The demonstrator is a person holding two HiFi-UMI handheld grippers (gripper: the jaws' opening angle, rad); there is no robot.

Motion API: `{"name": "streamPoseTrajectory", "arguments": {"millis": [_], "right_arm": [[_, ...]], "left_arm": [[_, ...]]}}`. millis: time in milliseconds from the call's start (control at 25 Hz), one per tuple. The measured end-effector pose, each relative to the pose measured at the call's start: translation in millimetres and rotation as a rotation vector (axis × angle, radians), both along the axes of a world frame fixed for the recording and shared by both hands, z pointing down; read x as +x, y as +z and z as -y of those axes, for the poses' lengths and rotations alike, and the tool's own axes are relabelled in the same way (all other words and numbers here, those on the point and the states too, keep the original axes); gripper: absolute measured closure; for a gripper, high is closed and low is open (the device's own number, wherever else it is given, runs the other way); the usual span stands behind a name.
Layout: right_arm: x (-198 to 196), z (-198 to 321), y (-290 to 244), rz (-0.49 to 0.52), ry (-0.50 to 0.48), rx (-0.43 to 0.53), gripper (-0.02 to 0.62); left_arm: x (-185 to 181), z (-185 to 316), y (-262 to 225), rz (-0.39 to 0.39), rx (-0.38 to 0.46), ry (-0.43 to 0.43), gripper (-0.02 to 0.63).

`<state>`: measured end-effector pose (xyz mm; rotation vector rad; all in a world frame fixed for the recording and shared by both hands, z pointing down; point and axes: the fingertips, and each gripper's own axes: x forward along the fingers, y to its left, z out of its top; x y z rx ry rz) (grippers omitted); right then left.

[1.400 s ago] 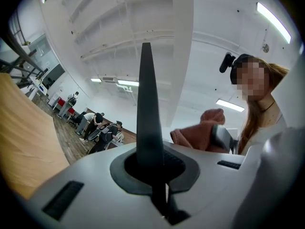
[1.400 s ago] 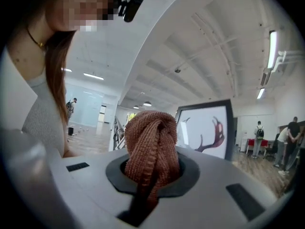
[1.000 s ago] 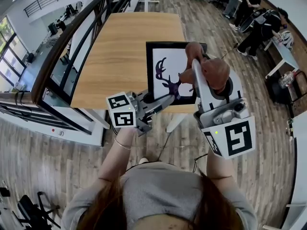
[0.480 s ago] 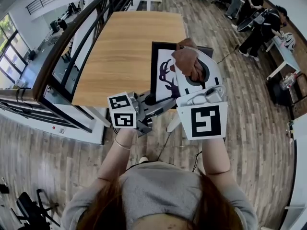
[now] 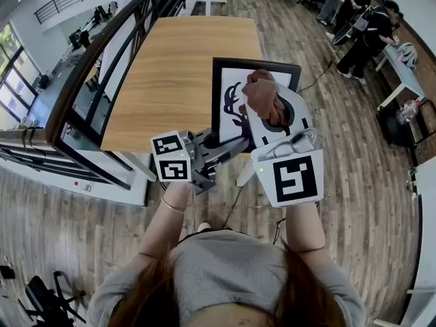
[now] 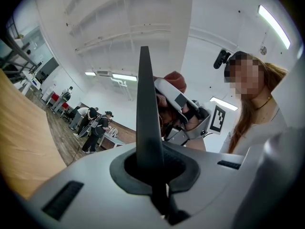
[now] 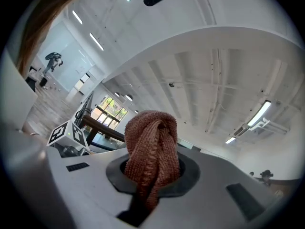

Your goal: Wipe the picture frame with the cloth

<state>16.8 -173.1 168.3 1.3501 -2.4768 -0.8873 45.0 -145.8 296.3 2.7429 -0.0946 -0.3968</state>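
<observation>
The frame (image 5: 227,87), black-edged with a white mat and a dark deer silhouette, was held up off the table (image 5: 177,67), above its near end, its face turned toward the person. In the left gripper view it appeared edge-on as a thin dark blade (image 6: 145,109) rising from between the jaws. The left gripper (image 5: 216,143) was clamped on the frame's lower left corner, jaws nearly together on the thin edge (image 6: 152,175). The cloth (image 5: 262,95), a reddish-brown knitted wad, lay over the upper middle of the print; whether it pressed on the glass could not be told. The right gripper (image 5: 272,111) held that cloth pinched between closed jaws, the bunch standing up out of them (image 7: 153,147) in the right gripper view (image 7: 151,175). Each gripper carried a marker cube, left (image 5: 171,157) and right (image 5: 293,177), nearest the person. A dark railing (image 5: 102,60) ran along the table's left side. Plank floor (image 5: 354,182) surrounded the table, and several people (image 5: 361,26) stood at the far right, well apart.
</observation>
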Motion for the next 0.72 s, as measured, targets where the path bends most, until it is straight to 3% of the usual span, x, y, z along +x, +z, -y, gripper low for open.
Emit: {"name": "streamPoseTrajectory", "arguments": {"millis": [160, 720], "right_arm": [[2.3, -8.8, 16.9, -0.026, -0.012, -0.065, 0.549], [3.0, -32.7, 53.0, 0.004, -0.054, -0.165, 0.549]], "left_arm": [[-0.1, -1.9, -6.3, -0.045, -0.025, 0.004, 0.586], [0.9, -5.7, -12.4, -0.065, -0.024, 0.01, 0.586]]}}
